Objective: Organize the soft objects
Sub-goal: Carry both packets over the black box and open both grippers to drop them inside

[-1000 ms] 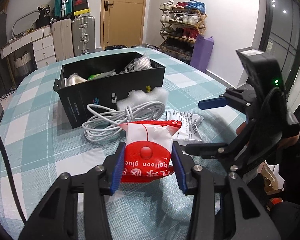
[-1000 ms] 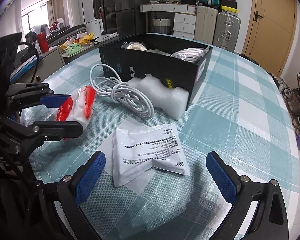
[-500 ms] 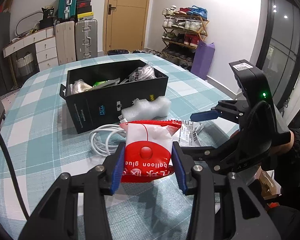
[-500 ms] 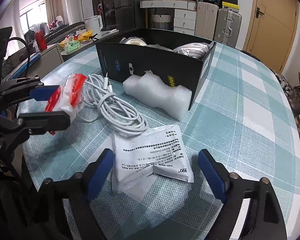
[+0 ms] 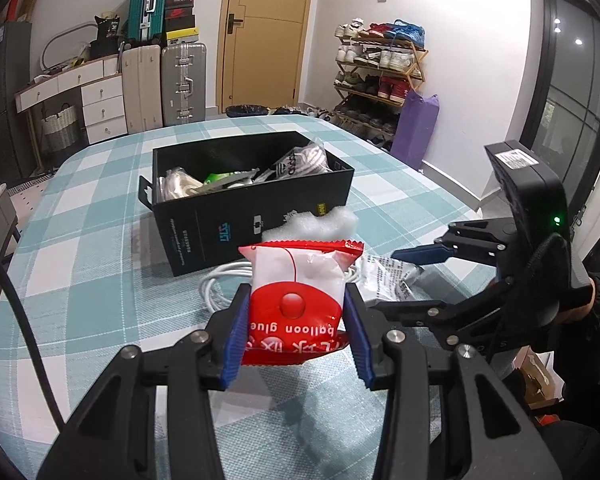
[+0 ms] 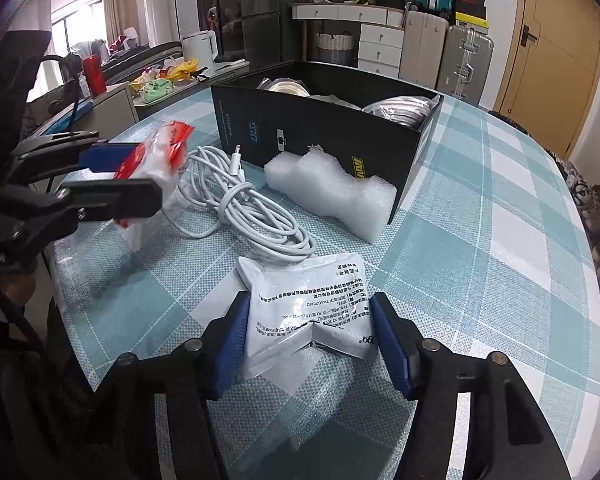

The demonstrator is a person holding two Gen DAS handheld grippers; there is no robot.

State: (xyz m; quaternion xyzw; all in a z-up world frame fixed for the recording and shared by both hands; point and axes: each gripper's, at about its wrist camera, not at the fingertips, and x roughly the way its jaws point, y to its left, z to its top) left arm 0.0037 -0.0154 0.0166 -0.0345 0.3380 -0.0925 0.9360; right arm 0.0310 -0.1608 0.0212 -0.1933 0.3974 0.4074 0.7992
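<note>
A red-and-white "balloon glue" packet (image 5: pixel 296 280) hangs a little above the checked tablecloth, and my left gripper (image 5: pixel 296 312) is shut on its two sides. In the right wrist view the same packet (image 6: pixel 164 152) shows at the left in that gripper (image 6: pixel 136 176). A white printed packet (image 6: pixel 312 288) lies on the cloth with a crease across it. My right gripper (image 6: pixel 308 308) is closing around it, and both blue pads touch its side edges. The open black box (image 5: pixel 260 216) holds several bagged items.
A coiled white cable (image 6: pixel 244 208) and a white foam block (image 6: pixel 332 188) lie against the front wall of the black box (image 6: pixel 320 136). The table's rim runs close below both grippers. Suitcases, drawers and a shoe rack stand beyond the table.
My right gripper's jaws have come in from wide apart until they meet the white packet's edges. The left gripper has kept its hold on the red packet and tilted slightly.
</note>
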